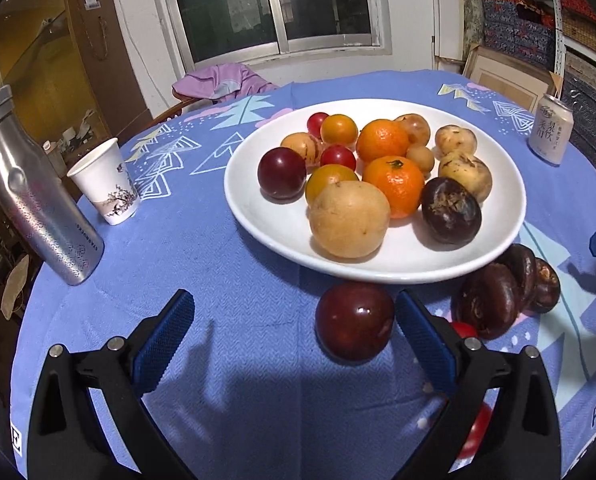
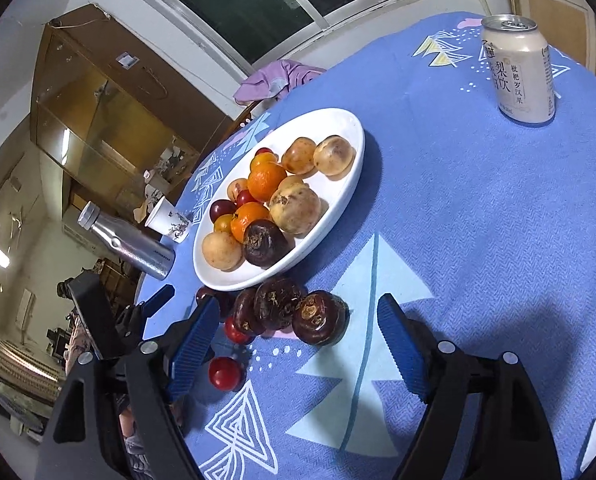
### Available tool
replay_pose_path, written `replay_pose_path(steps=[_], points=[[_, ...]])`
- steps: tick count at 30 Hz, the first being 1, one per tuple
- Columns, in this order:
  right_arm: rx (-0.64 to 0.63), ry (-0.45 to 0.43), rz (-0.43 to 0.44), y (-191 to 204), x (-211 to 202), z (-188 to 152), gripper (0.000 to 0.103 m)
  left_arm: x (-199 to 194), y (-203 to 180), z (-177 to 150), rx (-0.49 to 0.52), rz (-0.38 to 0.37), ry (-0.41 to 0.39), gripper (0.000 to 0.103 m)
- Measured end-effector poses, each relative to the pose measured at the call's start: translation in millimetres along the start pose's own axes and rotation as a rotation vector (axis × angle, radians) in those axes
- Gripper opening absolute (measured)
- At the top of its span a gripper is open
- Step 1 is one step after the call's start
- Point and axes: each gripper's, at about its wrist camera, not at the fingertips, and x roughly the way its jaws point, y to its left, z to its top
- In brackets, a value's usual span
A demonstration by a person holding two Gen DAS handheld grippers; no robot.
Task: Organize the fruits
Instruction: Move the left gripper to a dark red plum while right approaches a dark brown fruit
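step: we line up a pick | left gripper (image 1: 293, 316): spread, empty | plum (image 1: 354, 321): on the tabletop (image 1: 225, 264), just near of the plate (image 1: 510, 184), inside the gap, right of centre, round | right gripper (image 2: 298, 344): spread, empty, facing 3 dark fruits (image 2: 293, 310) | nearer: left
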Motion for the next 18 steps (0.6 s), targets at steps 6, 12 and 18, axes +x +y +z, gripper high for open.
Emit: replay_pose_path(steps=[6,12,18], points=[[0.000,0.028,-0.006,-1.1,4.5,-1.8,0.082,7.4,12.1,-0.5,-0.042,-0.035,0.027,0.099],[-0.005,0.040,-0.009,0.2,6.0,-3.0,0.083,0.6,16.6,-8.7,-0.006,0.002,0.025,0.099],[-0.017,0.031,-0.007,1.3,3.2,-3.6,0.083,-11.8,26.4,-19.5,-0.019,0.015,0.013,0.099]])
